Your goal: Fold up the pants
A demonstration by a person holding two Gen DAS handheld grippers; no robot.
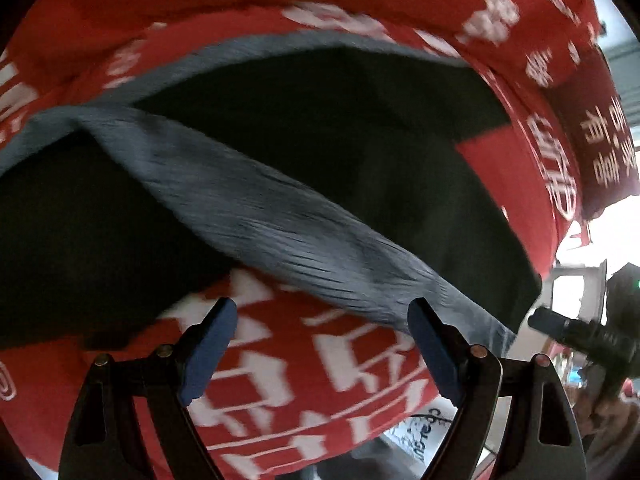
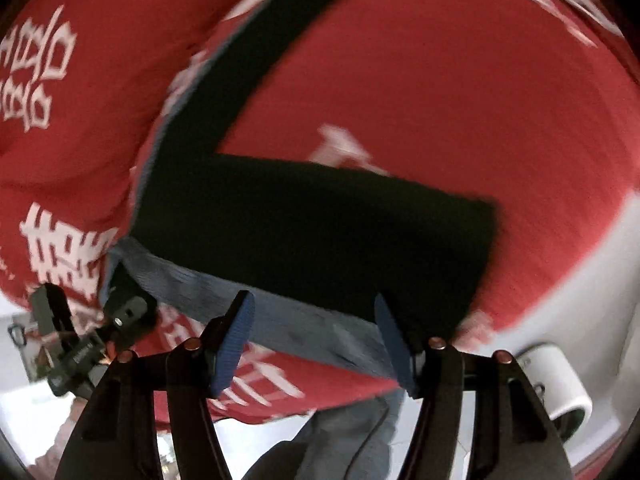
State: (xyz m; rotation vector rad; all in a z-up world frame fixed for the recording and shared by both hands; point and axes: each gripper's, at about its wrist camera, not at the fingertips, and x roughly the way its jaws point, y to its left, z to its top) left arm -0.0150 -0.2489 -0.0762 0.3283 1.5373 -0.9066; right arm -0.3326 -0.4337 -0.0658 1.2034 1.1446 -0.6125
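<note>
Across a counter draped in a red cloth (image 2: pixel 440 80) printed with white characters, a pair of dark pants (image 2: pixel 312 232) is seen laid out flat, its grey ribbed waistband (image 1: pixel 272 220) nearest the person and its two legs running away over the cloth. The garment appears to have been spread this way so that its outline can be read and a fold begun from the waist end (a judgement, not something shown).

The left gripper (image 1: pixel 324 344) is held above the near edge with its blue-padded fingers (image 1: pixel 208 352) spread wide and nothing between them; the waistband is crossed just beyond the tip of one finger, while printed cloth is seen through the gap. In its view the waistband is twisted over on itself, which suggests the waist is not yet lying smooth.

The right gripper (image 2: pixel 316 340) is likewise held with fingers (image 2: pixel 236 344) apart and empty, poised steeply over the waistband, which is seen through the gap between them; whether the tips touch the fabric cannot be told through the blur. Beside it, at the left edge of its view, the other gripper is glimpsed near the waistband's corner. Both tools appear placed at opposite ends of the waist so that it may be taken at two points; no fold has yet been made.
</note>
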